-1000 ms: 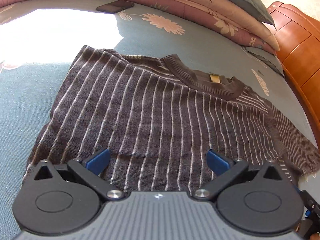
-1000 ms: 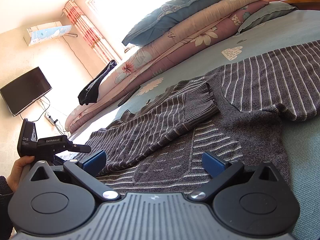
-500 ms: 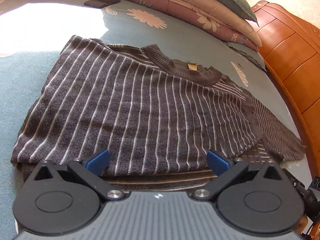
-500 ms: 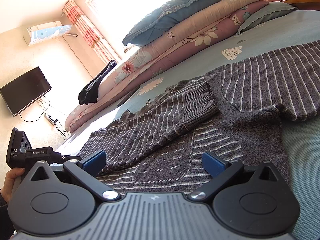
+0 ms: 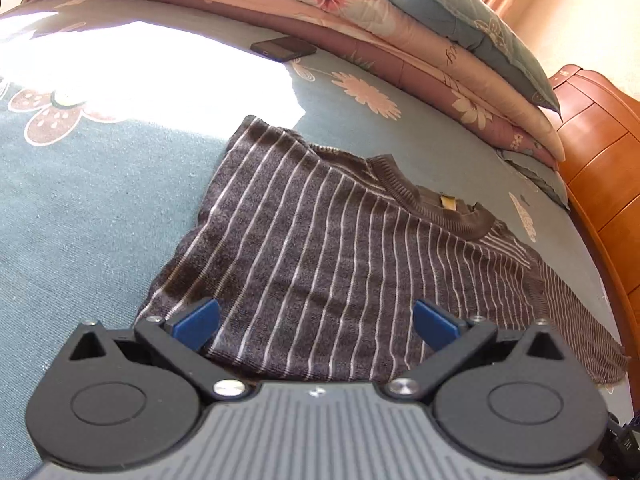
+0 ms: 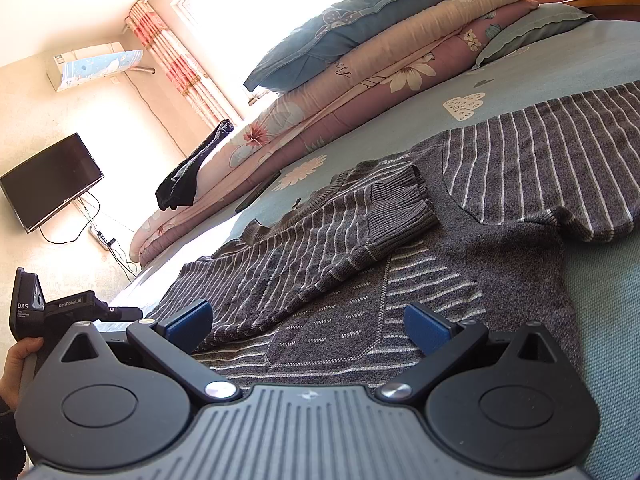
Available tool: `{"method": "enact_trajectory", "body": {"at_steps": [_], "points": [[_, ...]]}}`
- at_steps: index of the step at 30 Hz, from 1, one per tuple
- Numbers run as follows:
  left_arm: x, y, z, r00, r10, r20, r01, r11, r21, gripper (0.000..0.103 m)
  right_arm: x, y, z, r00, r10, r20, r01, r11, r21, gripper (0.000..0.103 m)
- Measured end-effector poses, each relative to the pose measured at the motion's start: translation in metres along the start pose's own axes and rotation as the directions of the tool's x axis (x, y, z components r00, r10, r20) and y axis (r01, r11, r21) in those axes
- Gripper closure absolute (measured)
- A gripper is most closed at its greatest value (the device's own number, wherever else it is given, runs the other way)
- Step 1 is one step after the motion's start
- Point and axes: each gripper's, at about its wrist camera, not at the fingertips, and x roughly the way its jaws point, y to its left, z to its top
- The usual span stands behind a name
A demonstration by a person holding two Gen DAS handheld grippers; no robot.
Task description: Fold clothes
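On the teal floral bedsheet [image 5: 100, 200] lay the dark grey knitted sweater with thin white stripes [image 5: 320, 256], its ribbed collar toward 1 o'clock and 1 sleeve cuff [image 6: 400, 212] folded across the body. The left gripper [image 5: 316, 322] hung over its near hem, blue pads spread apart, empty. The right gripper [image 6: 308, 322] was likewise splayed wide. At 12 o'clock lay a black phone [image 5: 284, 49], with stacked quilts [image 5: 400, 32] beyond.
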Motion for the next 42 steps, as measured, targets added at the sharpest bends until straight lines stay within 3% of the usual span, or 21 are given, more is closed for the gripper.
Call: {"method": "enact_trajectory", "body": {"at_steps": [5,9,15,18,20,26,36,38,42], "points": [[0.007,0.011,-0.001,0.999,0.044,-0.023,-0.045,0.998,-0.034,0.001,0.000,0.000,0.000,1.000,0.000,0.000,0.000,1.000,0.001,0.000],[0.000,0.011,-0.007,0.999,0.032,-0.006,-0.032,0.999,-0.034,0.001,0.000,0.000,0.000,1.000,0.000,0.000,0.000,1.000,0.000,0.000],[-0.020,0.004,-0.015,0.997,-0.066,-0.027,0.065,0.997,-0.049,0.001,0.000,0.000,0.000,1.000,0.000,0.000,0.000,1.000,0.000,0.000],[-0.015,0.001,-0.022,0.998,-0.045,-0.051,0.044,0.999,-0.020,0.001,0.000,0.000,0.000,1.000,0.000,0.001,0.000,1.000,0.001,0.000],[-0.004,0.006,-0.025,0.997,0.033,-0.068,-0.034,0.999,-0.012,0.001,0.000,0.000,0.000,1.000,0.001,0.001,-0.001,1.000,0.001,0.000],[-0.006,0.009,-0.021,0.998,0.026,-0.054,-0.028,0.999,-0.031,0.001,0.000,0.000,0.000,1.000,0.000,0.001,0.000,1.000,0.000,0.000],[-0.025,0.019,-0.024,0.994,0.081,-0.075,-0.084,0.996,-0.038,0.001,0.000,0.000,0.000,1.000,-0.001,0.001,0.001,1.000,0.000,0.000],[-0.032,0.018,-0.020,0.998,0.045,-0.040,-0.047,0.997,-0.062,0.001,0.000,0.000,0.000,1.000,-0.001,0.001,0.001,1.000,0.000,0.000],[-0.026,0.008,-0.019,0.999,-0.011,-0.042,0.009,0.999,-0.050,0.001,0.000,0.000,0.000,1.000,-0.001,0.001,0.001,1.000,0.000,0.000]]}}
